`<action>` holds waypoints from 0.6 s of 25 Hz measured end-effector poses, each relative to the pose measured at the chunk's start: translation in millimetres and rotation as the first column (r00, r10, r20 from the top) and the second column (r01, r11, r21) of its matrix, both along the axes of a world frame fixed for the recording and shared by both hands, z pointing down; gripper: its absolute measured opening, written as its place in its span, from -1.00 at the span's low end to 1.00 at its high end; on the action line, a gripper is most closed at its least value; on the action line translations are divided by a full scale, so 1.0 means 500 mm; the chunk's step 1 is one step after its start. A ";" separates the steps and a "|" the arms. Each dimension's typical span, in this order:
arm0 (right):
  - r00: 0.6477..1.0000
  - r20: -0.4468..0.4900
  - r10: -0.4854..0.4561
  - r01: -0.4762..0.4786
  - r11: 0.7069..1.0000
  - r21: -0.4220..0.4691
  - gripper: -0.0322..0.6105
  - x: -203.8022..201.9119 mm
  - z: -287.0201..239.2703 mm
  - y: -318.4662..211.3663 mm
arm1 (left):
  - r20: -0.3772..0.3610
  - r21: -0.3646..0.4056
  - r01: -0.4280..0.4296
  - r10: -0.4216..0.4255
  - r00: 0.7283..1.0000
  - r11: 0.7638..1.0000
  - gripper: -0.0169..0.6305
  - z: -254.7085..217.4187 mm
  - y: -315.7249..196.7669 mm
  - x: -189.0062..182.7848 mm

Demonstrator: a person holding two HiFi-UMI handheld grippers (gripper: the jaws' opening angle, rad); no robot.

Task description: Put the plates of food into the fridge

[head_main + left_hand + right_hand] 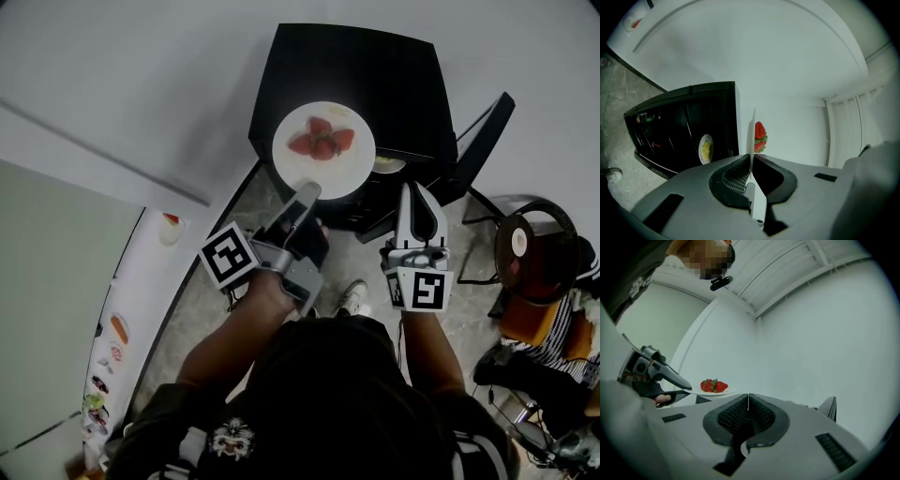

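My left gripper [307,194] is shut on the near rim of a white plate [323,150] that carries strawberries [322,139]. It holds the plate level, in the air above the front of the small black fridge [347,66]. The fridge door [483,141] stands open to the right. In the left gripper view the plate [752,133] shows edge-on between the jaws, with the strawberries [760,136] on its right side. Inside the fridge [679,126] sits another plate with yellow food [706,148]. My right gripper [417,199] is shut and empty, just right of the held plate [714,391].
A white counter [141,281] with several food items runs along the left. A chair with a round dark object [534,244] stands at the right, beside the open door. The person's shoe [352,297] is on the speckled floor in front of the fridge.
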State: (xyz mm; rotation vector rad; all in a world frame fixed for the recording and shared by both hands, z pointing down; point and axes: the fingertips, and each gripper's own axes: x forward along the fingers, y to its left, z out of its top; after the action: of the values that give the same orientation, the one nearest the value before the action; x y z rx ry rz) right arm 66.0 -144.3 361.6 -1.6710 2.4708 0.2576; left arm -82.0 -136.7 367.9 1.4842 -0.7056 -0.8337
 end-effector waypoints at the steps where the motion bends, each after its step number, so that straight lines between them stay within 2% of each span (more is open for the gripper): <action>1: 1.000 -0.001 0.001 -0.001 1.000 0.000 -0.82 0.000 -0.001 -0.002 | 0.003 -0.002 -0.004 0.004 1.000 1.000 -0.84 0.004 0.006 0.002; 10: 1.000 -0.007 0.022 -0.022 1.000 0.004 -0.82 0.003 0.004 -0.003 | -0.004 -0.066 -0.036 0.036 0.999 0.997 -0.84 0.064 0.082 0.028; 15: 0.999 -0.021 0.028 -0.028 1.000 -0.005 -0.82 -0.004 0.020 -0.002 | 0.010 -0.102 -0.028 0.029 1.000 0.994 -0.84 0.112 0.099 0.020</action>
State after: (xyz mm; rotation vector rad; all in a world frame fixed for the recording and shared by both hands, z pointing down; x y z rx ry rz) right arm 64.2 -145.1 371.5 -1.7146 2.4666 0.2739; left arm -72.3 -87.0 423.7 1.4056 -0.7241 -0.7571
